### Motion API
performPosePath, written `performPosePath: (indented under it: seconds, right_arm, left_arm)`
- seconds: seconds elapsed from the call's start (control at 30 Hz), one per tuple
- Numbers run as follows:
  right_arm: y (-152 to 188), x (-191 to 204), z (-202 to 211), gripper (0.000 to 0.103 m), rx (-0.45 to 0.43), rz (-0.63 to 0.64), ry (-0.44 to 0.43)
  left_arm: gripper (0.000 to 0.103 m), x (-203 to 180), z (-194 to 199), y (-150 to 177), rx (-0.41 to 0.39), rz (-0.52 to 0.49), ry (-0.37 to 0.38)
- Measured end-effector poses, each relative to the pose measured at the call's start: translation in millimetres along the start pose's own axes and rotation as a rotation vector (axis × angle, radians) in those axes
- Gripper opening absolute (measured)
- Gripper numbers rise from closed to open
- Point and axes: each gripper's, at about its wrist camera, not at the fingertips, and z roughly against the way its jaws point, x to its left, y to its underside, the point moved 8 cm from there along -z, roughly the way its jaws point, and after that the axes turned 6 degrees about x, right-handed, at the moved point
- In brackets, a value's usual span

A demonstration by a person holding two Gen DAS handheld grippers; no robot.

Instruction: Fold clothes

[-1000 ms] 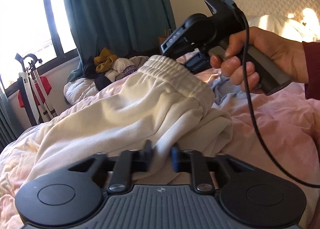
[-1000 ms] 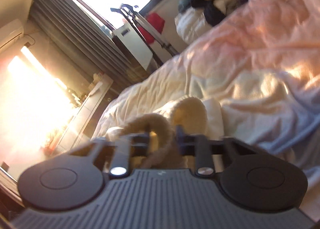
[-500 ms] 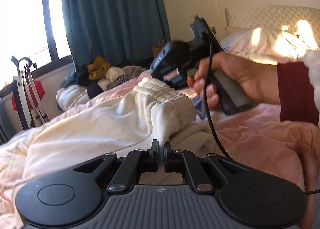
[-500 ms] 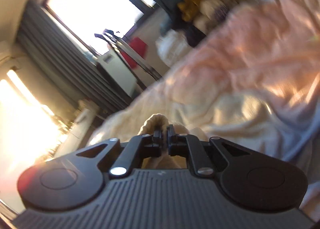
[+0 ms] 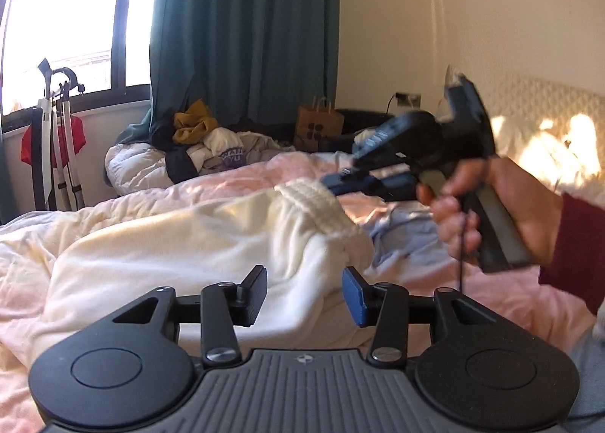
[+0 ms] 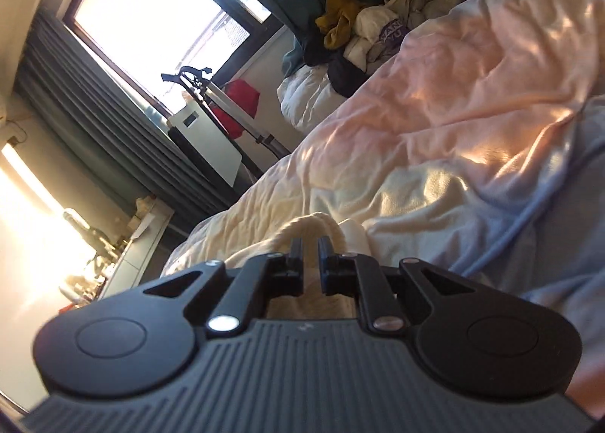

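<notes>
Cream sweatpants (image 5: 189, 244) lie rumpled across the pink duvet (image 5: 491, 293). My left gripper (image 5: 304, 281) hovers at their near edge with its jaws opening. Cloth shows in the wide gap, but neither pad touches it. A hand (image 5: 491, 206) carries my right gripper (image 5: 329, 181), whose tips pinch the ribbed waistband (image 5: 321, 202) and hold it raised. In the right wrist view that gripper (image 6: 311, 247) keeps a narrow gap filled by the cream waistband (image 6: 314, 223); its jaws are easing open, still on the cloth.
A pale blue garment (image 5: 401, 240) lies under the waistband on the duvet. A pile of clothes (image 5: 204, 153) sits at the bed's far end below the teal curtain (image 5: 245, 36). A white stand (image 5: 56, 138) is by the window, a paper bag (image 5: 319, 126) beyond the bed.
My left gripper's jaws went from shut on the cream cloth to wide apart, letting it go, and the gripper rose. The right gripper has shifted sideways and still grips the waistband.
</notes>
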Motion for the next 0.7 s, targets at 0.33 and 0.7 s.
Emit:
performPosePath:
  seconds: [0.33, 0.7]
  right_arm:
    - [40.4, 17.3, 25.9, 0.082, 0.012, -0.06, 0.067]
    - [82.3, -11.9, -17.3, 0.088, 0.12, -0.105, 0.183]
  left_arm:
    - [0.095, 116.0, 30.1, -7.1, 0.001, 0.41, -0.123]
    - [0.102, 163.6, 8.9, 30.1, 0.12, 0.607, -0.156]
